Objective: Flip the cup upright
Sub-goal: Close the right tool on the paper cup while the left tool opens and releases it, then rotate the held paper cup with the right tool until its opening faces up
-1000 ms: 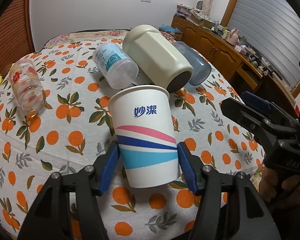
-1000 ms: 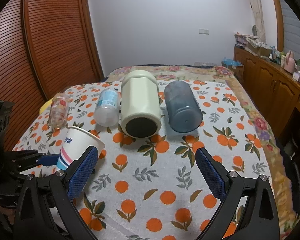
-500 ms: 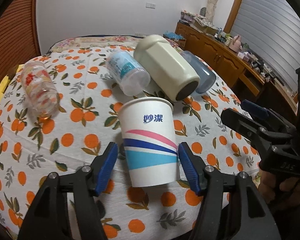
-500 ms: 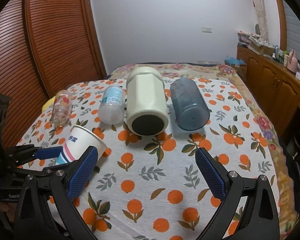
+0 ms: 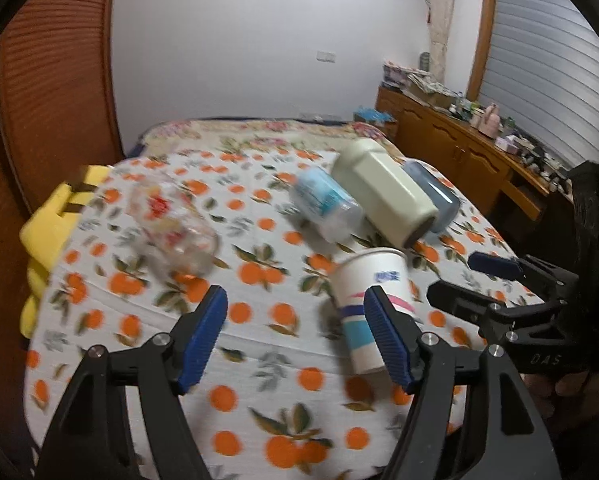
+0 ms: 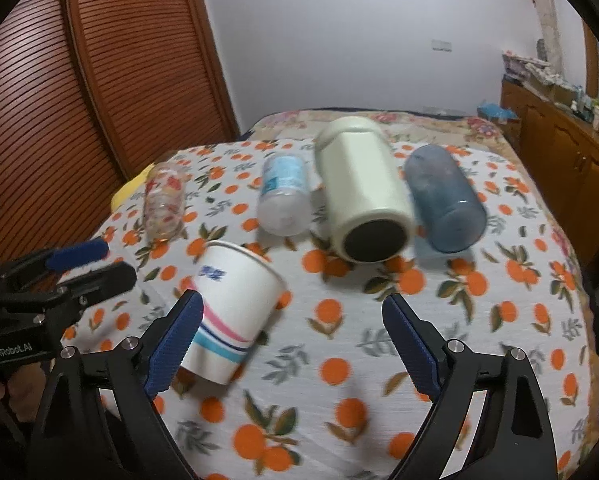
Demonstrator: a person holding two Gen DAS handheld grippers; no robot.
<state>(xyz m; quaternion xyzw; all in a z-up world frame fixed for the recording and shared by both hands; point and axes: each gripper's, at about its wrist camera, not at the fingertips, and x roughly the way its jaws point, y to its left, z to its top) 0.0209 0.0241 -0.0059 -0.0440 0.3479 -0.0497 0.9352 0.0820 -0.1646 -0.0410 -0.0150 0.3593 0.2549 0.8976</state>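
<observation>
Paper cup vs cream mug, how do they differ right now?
Pose: the paper cup stands mouth up, while the cream mug lies on its side with its dark end toward the camera.
Look: the paper cup is white with pink and blue stripes; the cream mug is plain.
Size: the cream mug looks bulkier.
Both rest on the orange-print tablecloth, outside either gripper's jaws.
</observation>
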